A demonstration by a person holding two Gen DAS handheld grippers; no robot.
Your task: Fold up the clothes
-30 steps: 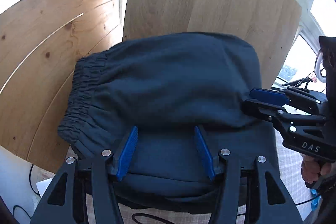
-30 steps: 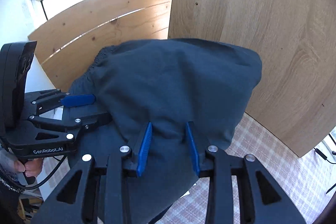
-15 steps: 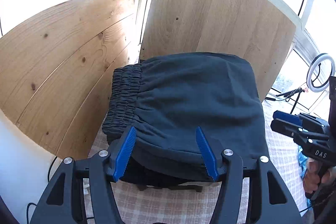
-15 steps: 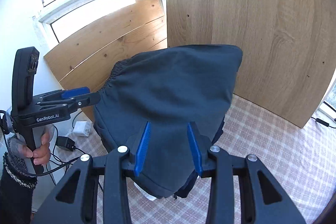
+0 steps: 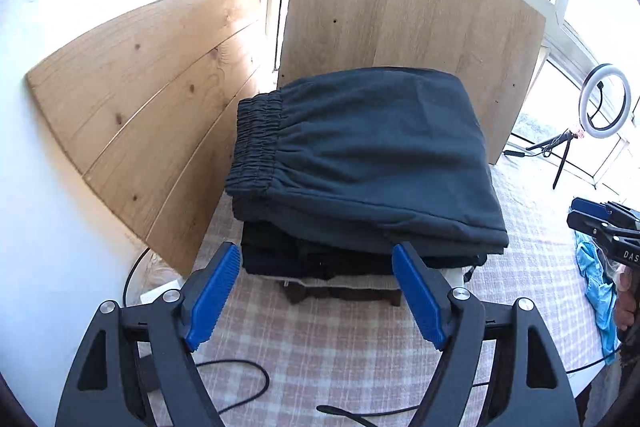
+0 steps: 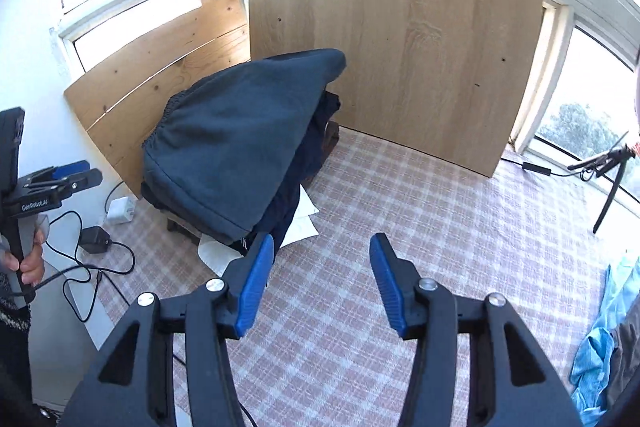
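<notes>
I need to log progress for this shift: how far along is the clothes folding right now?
Done: the dark folded pants lie on top of the stack of folded clothes. In hand: nothing. The left gripper and right gripper are both clear of the stack, jaws opening, with only the checked cloth between them. Left: a light blue garment lies crumpled at the right edge, apparently unfolded.

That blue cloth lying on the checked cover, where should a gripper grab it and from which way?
Probably pinch the raised fold at the top of the blue cloth, coming down from above. It lies crumpled and loose on the checked cover, so a standing ridge gives the fingers something to close on. The right gripper is nearer; its jaws are opening, nothing between them.
</notes>
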